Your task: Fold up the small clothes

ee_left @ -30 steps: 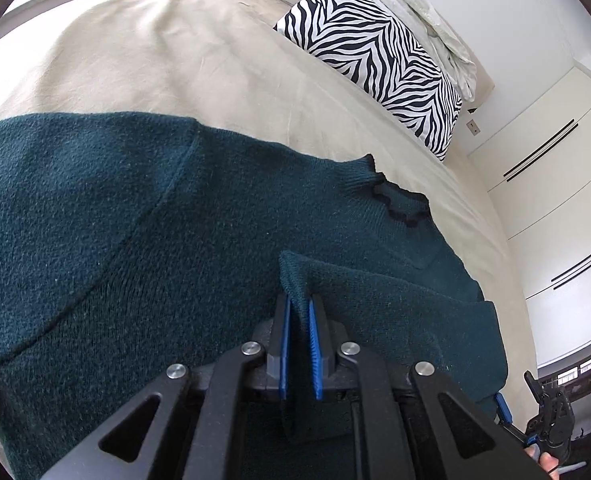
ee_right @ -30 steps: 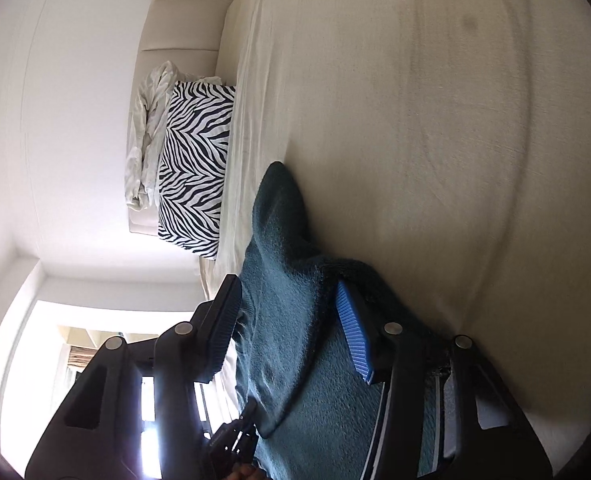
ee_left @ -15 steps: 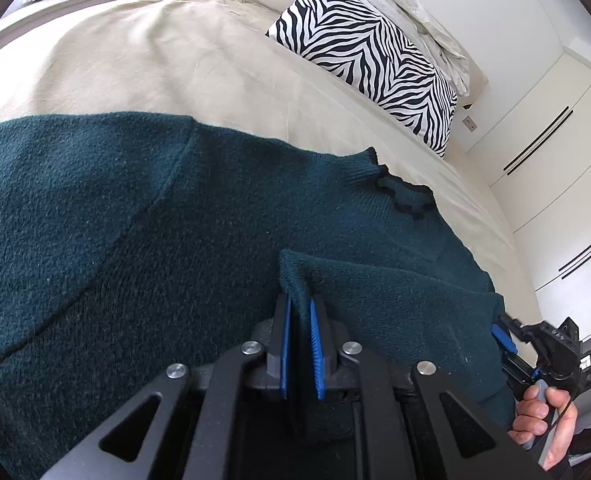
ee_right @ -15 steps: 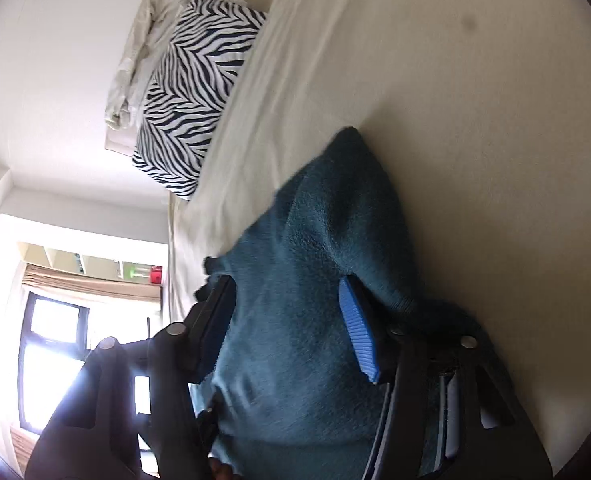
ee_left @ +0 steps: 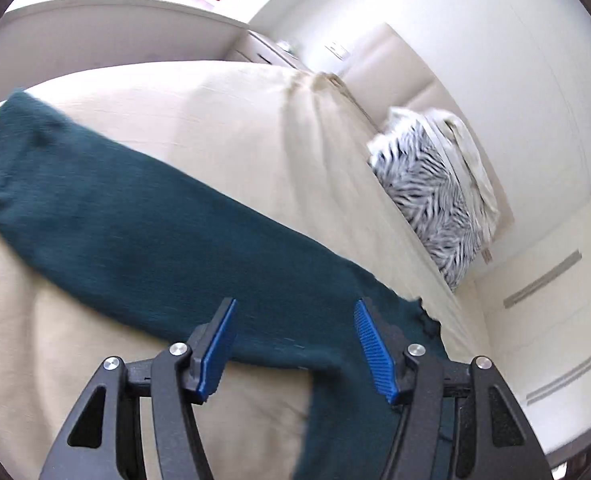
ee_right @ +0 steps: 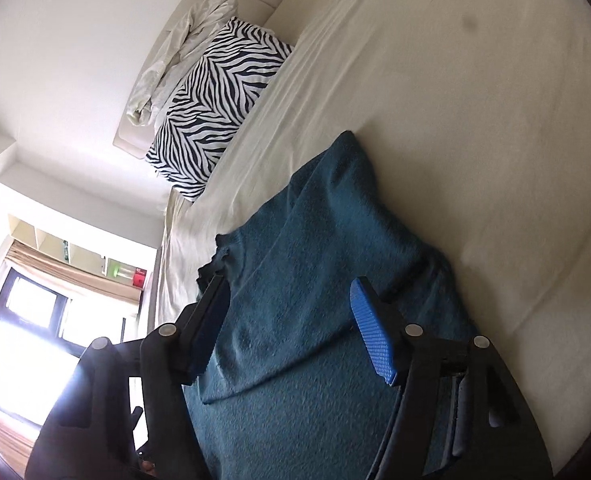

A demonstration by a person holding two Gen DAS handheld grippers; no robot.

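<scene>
Left wrist view: the left gripper (ee_left: 293,346) stands with its blue pads wide apart and nothing between them, hovering just above the teal sweater (ee_left: 143,240), whose long sleeve stretches away to the far left across the beige bed (ee_left: 235,128). In the right wrist view, the right gripper (ee_right: 291,328) is likewise spread open and empty, poised over a folded layer of the same sweater, near its scalloped collar (ee_right: 211,260). The step in hand looks like choosing the next grasp for a fold. To do it well, the left pads should pinch the sleeve near its cuff, through one layer only, and carry it flat over the body. A zebra pillow (ee_right: 215,104) lies well apart at the headboard.
</scene>
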